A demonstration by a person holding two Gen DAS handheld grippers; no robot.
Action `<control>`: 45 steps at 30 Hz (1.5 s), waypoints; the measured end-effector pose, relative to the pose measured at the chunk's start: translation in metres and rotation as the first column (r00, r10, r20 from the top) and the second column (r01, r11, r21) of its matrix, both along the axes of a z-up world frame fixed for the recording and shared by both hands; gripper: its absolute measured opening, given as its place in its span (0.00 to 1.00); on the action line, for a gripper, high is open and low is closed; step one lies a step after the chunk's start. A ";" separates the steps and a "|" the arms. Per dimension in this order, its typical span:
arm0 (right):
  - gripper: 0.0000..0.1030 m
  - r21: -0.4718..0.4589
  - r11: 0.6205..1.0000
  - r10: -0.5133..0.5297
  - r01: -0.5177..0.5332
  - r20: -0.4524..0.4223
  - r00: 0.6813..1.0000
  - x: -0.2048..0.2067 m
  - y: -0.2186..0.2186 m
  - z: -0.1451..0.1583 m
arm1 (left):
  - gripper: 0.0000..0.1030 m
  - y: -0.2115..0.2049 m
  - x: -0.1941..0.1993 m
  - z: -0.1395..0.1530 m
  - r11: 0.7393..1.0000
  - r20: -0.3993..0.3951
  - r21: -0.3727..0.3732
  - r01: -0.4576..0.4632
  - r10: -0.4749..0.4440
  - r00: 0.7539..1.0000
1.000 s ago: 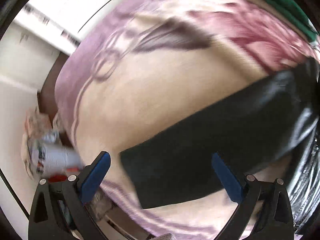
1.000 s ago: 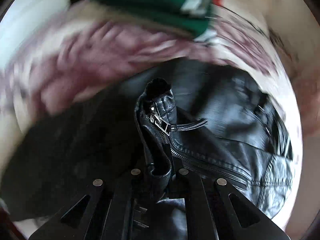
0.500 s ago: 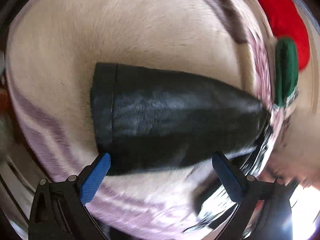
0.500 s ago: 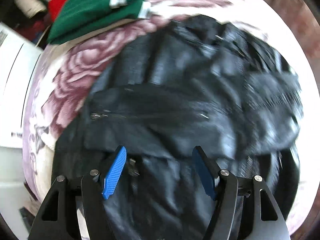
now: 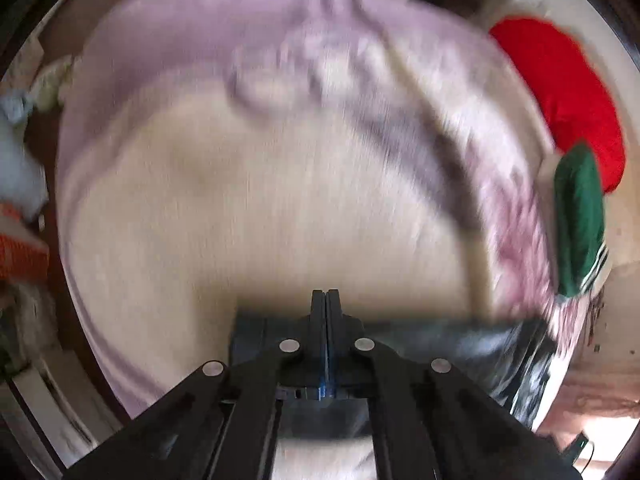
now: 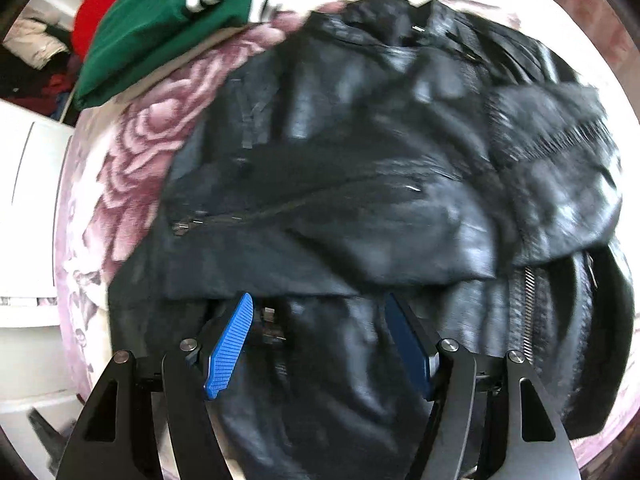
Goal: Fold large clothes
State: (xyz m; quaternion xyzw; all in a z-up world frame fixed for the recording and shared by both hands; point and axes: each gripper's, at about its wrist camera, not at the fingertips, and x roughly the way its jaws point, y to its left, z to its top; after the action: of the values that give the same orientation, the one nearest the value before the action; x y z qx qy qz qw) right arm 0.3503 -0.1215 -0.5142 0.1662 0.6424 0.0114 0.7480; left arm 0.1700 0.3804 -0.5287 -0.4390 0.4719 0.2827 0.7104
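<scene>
On the floral blanket [image 5: 280,208], left gripper [image 5: 327,300] pinches the black leather jacket's [image 6: 360,184] sleeve cuff for folding; right gripper [image 6: 320,320] hovers wide, empty.

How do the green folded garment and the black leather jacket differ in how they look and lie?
The green garment is folded into a compact, tidy bundle; the black jacket lies spread out and rumpled. The green garment looks soft and matte, with white stripes; the black jacket is shiny, with metal zippers. The green garment sits at the blanket's edge beside something red; the black jacket covers the middle. Both rest on the flowered blanket.
</scene>
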 end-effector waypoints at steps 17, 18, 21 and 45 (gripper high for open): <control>0.69 -0.016 0.998 0.057 -0.057 -0.030 0.998 0.011 0.034 0.002 | 0.73 -0.107 -0.030 -0.125 0.783 0.115 -0.621 -0.023 0.121 0.986; 0.69 -0.026 0.998 0.062 -0.063 -0.030 0.998 0.010 0.031 0.003 | 0.73 -0.105 -0.029 -0.127 0.783 0.110 -0.618 -0.069 0.173 0.979; 0.69 -0.066 0.994 0.085 -0.086 -0.023 0.996 0.010 0.030 0.006 | 0.66 -0.094 -0.016 -0.116 0.828 0.060 -0.526 -0.193 0.262 0.963; 0.69 -0.042 0.994 0.097 -0.101 -0.076 0.992 0.050 0.053 -0.024 | 0.68 -0.031 0.000 -0.124 0.817 0.306 -0.566 -0.112 0.334 0.891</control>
State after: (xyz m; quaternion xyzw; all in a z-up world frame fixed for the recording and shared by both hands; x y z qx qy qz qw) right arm 0.4004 -0.0688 -0.5385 0.1175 0.6771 0.0277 0.7259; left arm 0.1698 0.3494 -0.6524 -0.7197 0.3238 0.1295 0.6004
